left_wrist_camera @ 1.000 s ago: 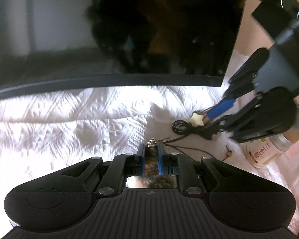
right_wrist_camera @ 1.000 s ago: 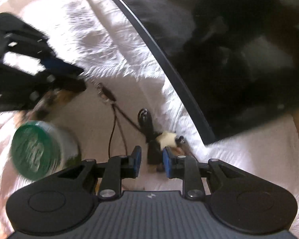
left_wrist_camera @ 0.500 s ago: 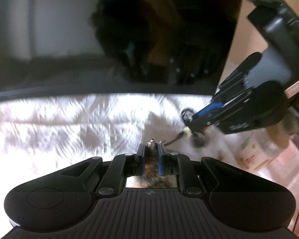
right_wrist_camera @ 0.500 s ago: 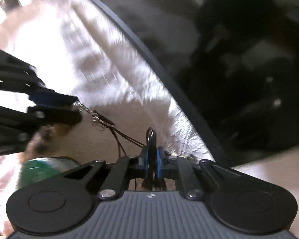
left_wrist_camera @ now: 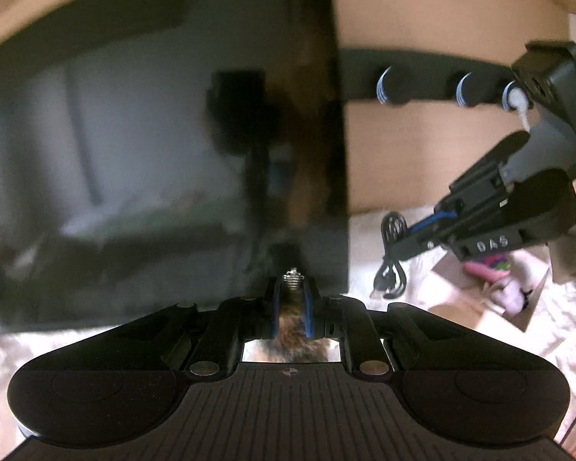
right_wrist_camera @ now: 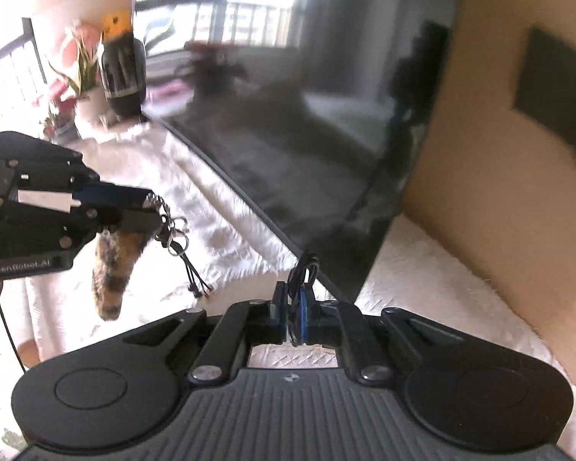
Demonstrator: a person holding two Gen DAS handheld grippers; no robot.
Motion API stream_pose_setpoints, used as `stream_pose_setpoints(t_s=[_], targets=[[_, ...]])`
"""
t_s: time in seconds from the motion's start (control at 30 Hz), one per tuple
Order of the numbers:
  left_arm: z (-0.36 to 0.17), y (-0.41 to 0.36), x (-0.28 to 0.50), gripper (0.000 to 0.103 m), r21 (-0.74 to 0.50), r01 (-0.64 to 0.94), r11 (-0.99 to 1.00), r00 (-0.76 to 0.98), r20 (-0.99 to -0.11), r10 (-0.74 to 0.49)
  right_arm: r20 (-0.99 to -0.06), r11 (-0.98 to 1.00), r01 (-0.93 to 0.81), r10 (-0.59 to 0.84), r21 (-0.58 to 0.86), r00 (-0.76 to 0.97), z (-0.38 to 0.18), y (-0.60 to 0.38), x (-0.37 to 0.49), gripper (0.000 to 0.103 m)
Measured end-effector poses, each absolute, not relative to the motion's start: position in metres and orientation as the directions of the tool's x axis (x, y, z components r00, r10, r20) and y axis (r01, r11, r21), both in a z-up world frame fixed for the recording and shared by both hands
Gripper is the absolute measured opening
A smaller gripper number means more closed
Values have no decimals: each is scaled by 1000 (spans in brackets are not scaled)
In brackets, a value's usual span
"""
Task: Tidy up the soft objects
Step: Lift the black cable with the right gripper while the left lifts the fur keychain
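My left gripper [left_wrist_camera: 291,299] is shut on a brown furry tail keychain [left_wrist_camera: 292,326]; its metal clasp sticks out past the fingertips. In the right wrist view the left gripper [right_wrist_camera: 134,207] holds that furry tail [right_wrist_camera: 113,269] hanging down, with a key ring and thin cords [right_wrist_camera: 180,238] dangling. My right gripper [right_wrist_camera: 292,307] is shut on a black coiled cord [right_wrist_camera: 305,269]. In the left wrist view the right gripper [left_wrist_camera: 414,238] holds the black cord [left_wrist_camera: 391,253] above the white cloth. Both are lifted off the surface.
A large dark TV screen [left_wrist_camera: 153,153] stands close ahead on the white quilted cloth [right_wrist_camera: 422,288]. A cardboard box [left_wrist_camera: 491,296] with soft toys lies at the right. A dark wall rack with knobs [left_wrist_camera: 422,84] is on the beige wall. Plants and a vase [right_wrist_camera: 123,73] stand far left.
The right gripper shut on the black cord and lifted it. Both grippers rose from the cloth, and the views tilted up toward the screen and wall.
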State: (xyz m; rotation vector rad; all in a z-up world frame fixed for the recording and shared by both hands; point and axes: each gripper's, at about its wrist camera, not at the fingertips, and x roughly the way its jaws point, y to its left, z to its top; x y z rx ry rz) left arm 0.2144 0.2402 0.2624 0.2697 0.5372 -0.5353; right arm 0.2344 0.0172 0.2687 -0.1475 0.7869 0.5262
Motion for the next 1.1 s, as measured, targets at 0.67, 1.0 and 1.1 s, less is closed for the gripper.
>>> stream_pose_setpoints(t_s=[0.67, 1.0, 1.1], targets=[[290, 80, 159, 15, 74, 727, 683, 620, -499, -606, -587, 952, -289, 291, 99, 756, 303, -134, 143, 6], [277, 1, 177, 15, -32, 802, 597, 512, -477, -714, -557, 979, -105, 186, 174, 809, 294, -223, 124, 6], [269, -13, 190, 15, -110, 802, 587, 483, -458, -746, -562, 980, -66, 164, 190, 811, 283, -234, 124, 6]])
